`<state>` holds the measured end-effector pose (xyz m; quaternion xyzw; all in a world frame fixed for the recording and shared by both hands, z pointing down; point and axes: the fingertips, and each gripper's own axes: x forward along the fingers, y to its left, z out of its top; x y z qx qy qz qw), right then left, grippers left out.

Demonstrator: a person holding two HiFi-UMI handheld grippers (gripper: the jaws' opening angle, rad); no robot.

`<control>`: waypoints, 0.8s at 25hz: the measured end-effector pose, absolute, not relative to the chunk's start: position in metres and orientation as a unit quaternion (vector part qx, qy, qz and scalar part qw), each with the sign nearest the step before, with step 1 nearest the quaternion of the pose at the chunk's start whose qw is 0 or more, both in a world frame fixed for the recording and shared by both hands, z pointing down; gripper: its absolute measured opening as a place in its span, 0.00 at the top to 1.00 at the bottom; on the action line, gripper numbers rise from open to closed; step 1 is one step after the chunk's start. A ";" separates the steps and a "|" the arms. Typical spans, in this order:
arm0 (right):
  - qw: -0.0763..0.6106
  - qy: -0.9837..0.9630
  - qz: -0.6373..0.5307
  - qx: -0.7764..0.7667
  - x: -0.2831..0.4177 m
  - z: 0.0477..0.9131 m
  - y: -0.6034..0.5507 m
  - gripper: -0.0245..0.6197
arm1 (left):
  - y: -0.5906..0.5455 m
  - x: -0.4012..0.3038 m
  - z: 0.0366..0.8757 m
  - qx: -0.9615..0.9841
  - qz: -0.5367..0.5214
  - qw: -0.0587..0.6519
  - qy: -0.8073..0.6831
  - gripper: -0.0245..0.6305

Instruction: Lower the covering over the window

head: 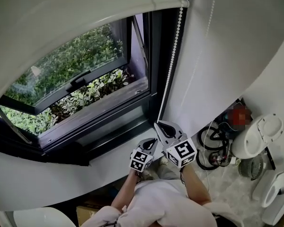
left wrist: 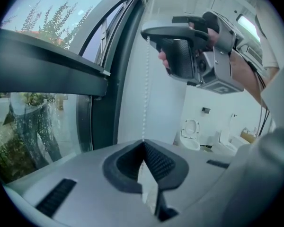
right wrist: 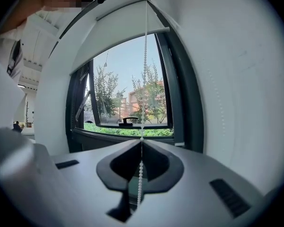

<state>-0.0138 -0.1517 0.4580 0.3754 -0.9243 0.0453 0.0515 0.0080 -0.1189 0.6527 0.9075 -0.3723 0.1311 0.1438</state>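
A white bead chain (head: 172,60) hangs beside the dark window frame (head: 154,79), down from the white roller blind (head: 61,27) rolled across the top. My right gripper (head: 157,124) is shut on the bead chain (right wrist: 145,70), which runs on through the jaws. Just below and to its left, my left gripper (head: 154,141) is shut on the same chain (left wrist: 145,89). In the left gripper view the right gripper (left wrist: 189,46) sits above, with the chain taut between the two. The blind's lower edge (right wrist: 128,18) stands high over the glass.
The window sash (head: 80,82) with its handle is tilted open outward over green shrubs. To the right are a white wall (head: 227,46), a toilet (head: 258,136), coiled cables (head: 213,145) and a small fan (head: 251,167) on the floor.
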 end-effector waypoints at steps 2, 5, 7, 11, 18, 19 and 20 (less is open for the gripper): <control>0.053 -0.924 0.049 0.376 -0.012 0.461 -0.150 0.97 | -0.118 0.008 0.656 0.908 0.133 0.144 -0.371 0.94; 0.053 -0.924 0.046 0.377 -0.011 0.461 -0.149 0.97 | -0.118 0.006 0.653 0.907 0.131 0.137 -0.375 0.94; 0.054 -0.924 0.043 0.376 -0.012 0.460 -0.149 0.97 | -0.117 0.003 0.650 0.907 0.127 0.135 -0.378 0.94; 0.053 -0.926 0.043 0.372 -0.012 0.459 -0.150 0.97 | -0.116 -0.001 0.635 0.908 0.118 0.137 -0.377 0.92; 0.052 -0.926 0.043 0.371 -0.012 0.459 -0.150 0.97 | -0.113 -0.018 0.570 0.917 0.084 0.110 -0.374 0.79; 0.051 -0.926 0.044 0.371 -0.012 0.459 -0.151 0.97 | -0.114 -0.020 0.556 0.919 0.076 0.105 -0.372 0.79; 0.050 -0.926 0.045 0.372 -0.011 0.459 -0.152 0.97 | -0.114 -0.022 0.542 0.921 0.069 0.100 -0.369 0.79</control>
